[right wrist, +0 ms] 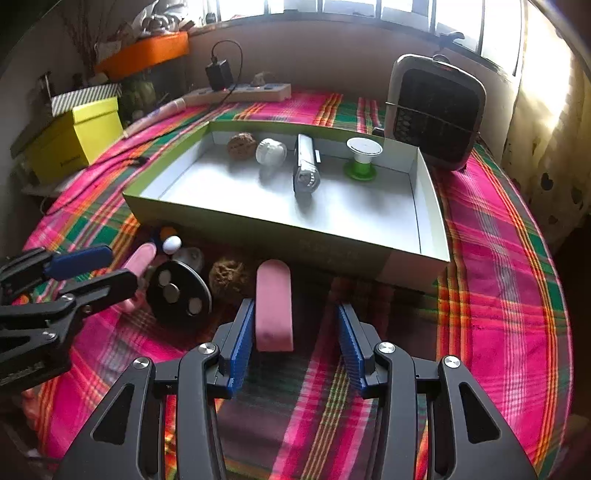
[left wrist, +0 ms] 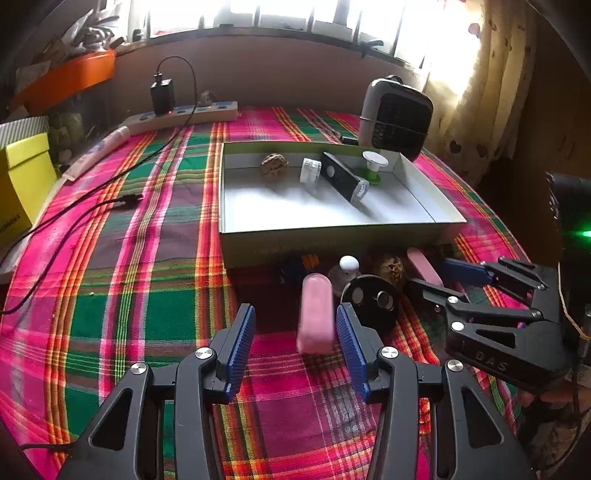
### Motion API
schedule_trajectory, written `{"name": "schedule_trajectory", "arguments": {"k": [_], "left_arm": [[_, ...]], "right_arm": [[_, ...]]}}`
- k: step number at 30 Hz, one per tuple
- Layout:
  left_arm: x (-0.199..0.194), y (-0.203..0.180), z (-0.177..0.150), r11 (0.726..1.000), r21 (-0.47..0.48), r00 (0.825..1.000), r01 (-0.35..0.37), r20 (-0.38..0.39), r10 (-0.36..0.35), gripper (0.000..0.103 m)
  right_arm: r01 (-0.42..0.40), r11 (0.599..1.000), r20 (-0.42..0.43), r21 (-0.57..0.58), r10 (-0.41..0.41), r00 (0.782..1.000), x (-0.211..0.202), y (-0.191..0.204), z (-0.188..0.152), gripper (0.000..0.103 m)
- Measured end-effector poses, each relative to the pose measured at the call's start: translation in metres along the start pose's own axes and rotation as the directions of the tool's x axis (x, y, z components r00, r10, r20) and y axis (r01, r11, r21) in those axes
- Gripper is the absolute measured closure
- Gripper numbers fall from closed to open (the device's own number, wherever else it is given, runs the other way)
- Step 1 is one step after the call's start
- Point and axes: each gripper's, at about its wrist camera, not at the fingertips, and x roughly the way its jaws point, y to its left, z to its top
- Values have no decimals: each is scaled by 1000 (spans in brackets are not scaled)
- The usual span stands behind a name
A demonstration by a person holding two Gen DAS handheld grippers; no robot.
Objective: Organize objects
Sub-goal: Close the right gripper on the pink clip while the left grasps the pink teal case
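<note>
Two grippers hover over a table covered with a plaid cloth (right wrist: 498, 258) in pink, green and orange. A shallow box (right wrist: 288, 236) with a white floor is the landmark. Inside the box lie a walnut (right wrist: 241, 145), a white cap (right wrist: 271, 152), a torch (right wrist: 306, 170) and a green spool (right wrist: 361, 157).

In front of the box, on the cloth, are two pink erasers, a black disc (right wrist: 179, 293) and a second walnut (right wrist: 228, 276). The left gripper (left wrist: 295, 339) is open around one eraser (left wrist: 317, 314), which touches its right finger. The right gripper (right wrist: 295, 336) is also open, with the other eraser (right wrist: 274, 304) beside its left finger.

Behind the box stand a fan heater (right wrist: 436, 110) and a power strip (right wrist: 240, 94), under a bright window (right wrist: 369, 7). Left of the box sits a yellow carton (right wrist: 79, 134), and right of it hangs a curtain (right wrist: 546, 110).
</note>
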Motion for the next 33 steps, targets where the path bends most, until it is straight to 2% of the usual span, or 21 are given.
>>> {"name": "schedule_trajectory", "arguments": {"k": [7,8,10,17,26,33], "left_arm": [[6,-1,-1,1000,8,1000,-11,-22,11,58],[7,-1,-1,1000,9,1000,-10,-23,10,58],[9,-1,0,1000,12,1000,-15,-26,16,58],[17,-1,3,998,35,998,-51,-34,52,58],[21,-2,6,996,48,997,-76,-26,78,59],[20,1,5,993,52,994,-107,-20,108,73]], "right_arm": [[-5,1000,5,-4,5,1000,0,-4,0,59],[-7,1000,6,-5,7,1000,0,-4,0,61],[-6,1000,9,-3,6,1000,0,-5,0,71],[-14,1000,10,-9,14,1000,-1,-7,0,84],[-16,1000,10,-10,16,1000,-1,-6,0,84],[-17,1000,11,-8,17,1000,-1,-7,0,84]]}}
